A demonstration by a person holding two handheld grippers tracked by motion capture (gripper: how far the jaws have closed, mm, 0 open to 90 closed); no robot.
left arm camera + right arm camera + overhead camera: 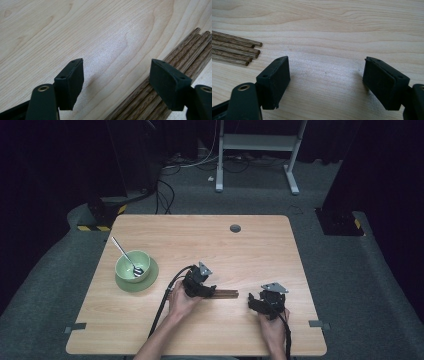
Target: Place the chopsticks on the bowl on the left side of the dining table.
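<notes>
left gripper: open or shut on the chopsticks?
Open. In the left gripper view, the left gripper shows jaws spread wide over bare table; the chopsticks lie beside one jaw, ungripped.

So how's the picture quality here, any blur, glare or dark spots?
High view: the wooden table is evenly lit, surroundings nearly black, slightly soft. Left gripper view: sharp wood grain, a soft glare patch on the table, the chopsticks crisp. Right gripper view: faint shadows under the open jaws, near jaw edges slightly blurred.
</notes>
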